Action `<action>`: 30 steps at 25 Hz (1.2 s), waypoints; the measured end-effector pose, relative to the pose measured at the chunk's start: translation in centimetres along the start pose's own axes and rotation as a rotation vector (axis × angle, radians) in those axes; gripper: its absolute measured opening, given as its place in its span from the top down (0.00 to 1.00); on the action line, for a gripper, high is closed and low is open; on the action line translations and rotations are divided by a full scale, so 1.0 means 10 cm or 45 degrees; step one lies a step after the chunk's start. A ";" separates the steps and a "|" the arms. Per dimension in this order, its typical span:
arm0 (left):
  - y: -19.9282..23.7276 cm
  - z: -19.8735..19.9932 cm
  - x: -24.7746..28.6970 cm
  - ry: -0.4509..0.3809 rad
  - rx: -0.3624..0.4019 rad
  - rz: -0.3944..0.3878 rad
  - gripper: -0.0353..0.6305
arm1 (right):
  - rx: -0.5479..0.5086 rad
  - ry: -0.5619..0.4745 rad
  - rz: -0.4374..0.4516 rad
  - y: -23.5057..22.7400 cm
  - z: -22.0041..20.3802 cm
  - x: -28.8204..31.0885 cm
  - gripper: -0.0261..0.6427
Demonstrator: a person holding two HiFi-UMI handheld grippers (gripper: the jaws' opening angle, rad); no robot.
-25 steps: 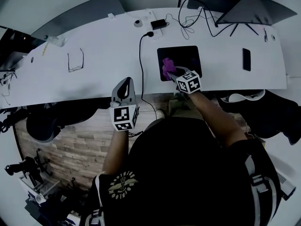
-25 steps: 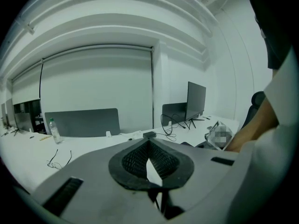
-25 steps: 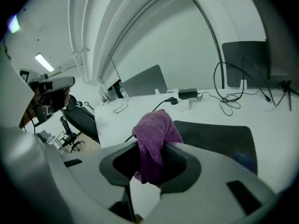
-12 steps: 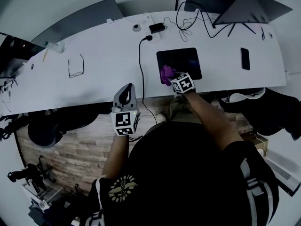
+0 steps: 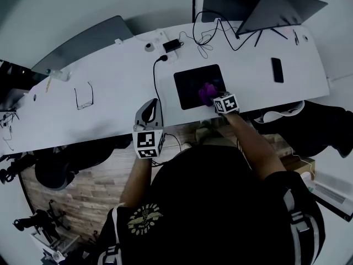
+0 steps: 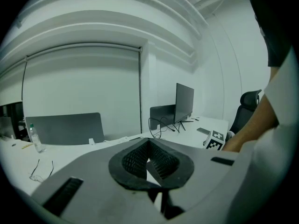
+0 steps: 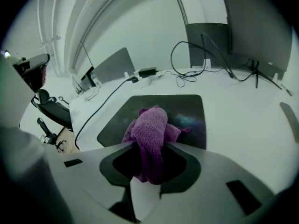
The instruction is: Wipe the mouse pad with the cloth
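A dark mouse pad (image 5: 193,83) (image 7: 184,111) lies on the white desk (image 5: 110,93). My right gripper (image 5: 216,97) (image 7: 150,164) is shut on a bunched purple cloth (image 5: 207,92) (image 7: 150,127), which rests on the pad's near right part. My left gripper (image 5: 149,112) (image 6: 148,164) hangs at the desk's near edge, left of the pad, its jaws closed together with nothing between them.
A black cable (image 5: 156,84) runs past the pad's left side to a power adapter (image 5: 172,44). A phone (image 5: 277,69) lies to the right, glasses (image 5: 84,96) to the left. A monitor (image 5: 278,12) and tangled cords (image 5: 212,29) stand at the back.
My right gripper has slid the cloth from the pad's near left part across to its near right part. The left gripper has stayed at the desk edge.
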State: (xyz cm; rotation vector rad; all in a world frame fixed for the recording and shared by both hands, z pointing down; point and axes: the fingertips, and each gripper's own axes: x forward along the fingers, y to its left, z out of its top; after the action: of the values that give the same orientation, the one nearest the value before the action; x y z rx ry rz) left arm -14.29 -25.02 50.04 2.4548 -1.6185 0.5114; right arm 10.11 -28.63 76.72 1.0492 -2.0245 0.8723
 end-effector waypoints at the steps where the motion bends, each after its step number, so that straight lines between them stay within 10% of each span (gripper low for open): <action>1: -0.02 0.02 0.06 -0.010 0.004 -0.008 0.94 | 0.012 0.005 -0.028 -0.11 -0.03 -0.05 0.80; 14: -0.11 0.42 0.41 -0.093 0.051 -0.042 0.94 | 0.210 -0.068 -0.102 -0.67 -0.14 -0.45 0.80; 30: 0.42 1.48 -0.54 -0.338 0.039 0.131 0.94 | -0.233 -1.082 -0.034 0.72 1.87 -3.15 0.82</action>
State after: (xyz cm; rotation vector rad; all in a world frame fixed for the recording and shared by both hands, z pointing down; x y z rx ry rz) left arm -17.16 -26.74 34.08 2.5619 -1.8556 0.2305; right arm 12.80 -27.83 39.52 1.4913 -2.6879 0.2001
